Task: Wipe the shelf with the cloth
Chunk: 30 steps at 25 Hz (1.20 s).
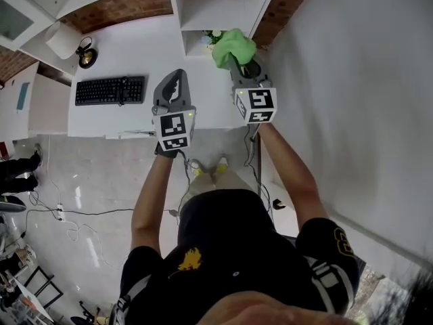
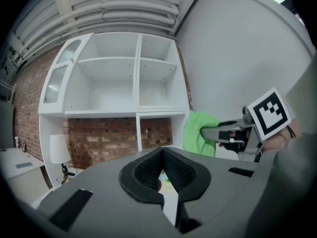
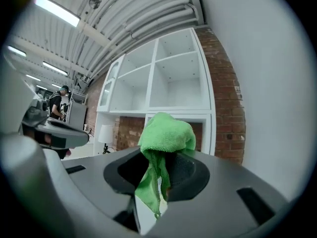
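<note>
While held up by the white shelf (image 3: 171, 81), pinching a green cloth (image 3: 166, 133) in the right gripper (image 3: 159, 177).
Squeezes the cloth tight between both jaws. Lets its fat, bunched end poke out past the jaw tips, toward the shelf's low right box. Lets its thin tail hang back down between the jaws, so lies long way along the gripper, fat end first. Holds the left gripper (image 2: 162, 175) just beside, on the left, jaws pressed together on nothing. Stands in front of a white desk (image 1: 142, 53) with a black keyboard (image 1: 110, 90) and a lamp (image 1: 64, 40) farther left.
</note>
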Motion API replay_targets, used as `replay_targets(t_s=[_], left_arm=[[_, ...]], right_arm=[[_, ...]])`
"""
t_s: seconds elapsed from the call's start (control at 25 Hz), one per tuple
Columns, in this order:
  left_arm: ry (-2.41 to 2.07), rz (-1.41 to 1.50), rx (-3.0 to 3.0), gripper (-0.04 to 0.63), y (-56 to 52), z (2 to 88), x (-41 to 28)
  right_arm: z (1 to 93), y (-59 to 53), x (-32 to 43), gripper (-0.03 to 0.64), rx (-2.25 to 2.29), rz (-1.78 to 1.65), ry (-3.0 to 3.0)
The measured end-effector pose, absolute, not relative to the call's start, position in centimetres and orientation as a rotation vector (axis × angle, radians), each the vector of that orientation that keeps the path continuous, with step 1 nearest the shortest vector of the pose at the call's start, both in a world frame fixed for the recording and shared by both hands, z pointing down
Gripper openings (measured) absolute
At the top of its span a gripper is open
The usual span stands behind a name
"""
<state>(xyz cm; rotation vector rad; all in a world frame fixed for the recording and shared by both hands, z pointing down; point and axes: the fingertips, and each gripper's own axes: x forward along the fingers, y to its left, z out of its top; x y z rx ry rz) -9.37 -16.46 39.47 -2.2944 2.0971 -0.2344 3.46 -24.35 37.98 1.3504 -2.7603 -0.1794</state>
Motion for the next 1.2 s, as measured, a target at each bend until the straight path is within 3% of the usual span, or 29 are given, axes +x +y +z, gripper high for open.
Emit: replay_targets(t_s=[0.28,0.8,1.2], left_arm=[[2.076,-0.209,-2.213,0.018,-19.2,37.8,-12.5],[2.149,-0.211,-2.144,0.018,-28.9,41.1,-15.7],[2.082,-0.199,-2.239,0.018,-35.4,44.5,-14.4]], right_arm=[[34.5,-28.1,-2.6,0.106,1.331,-0.414,-2.836],[38.4,-42.2,-9.5,0.106,1.163,-0.409,-2.685],[43.2,-48.5,-14.1,0.106,0.829,-0.846,-2.347]])
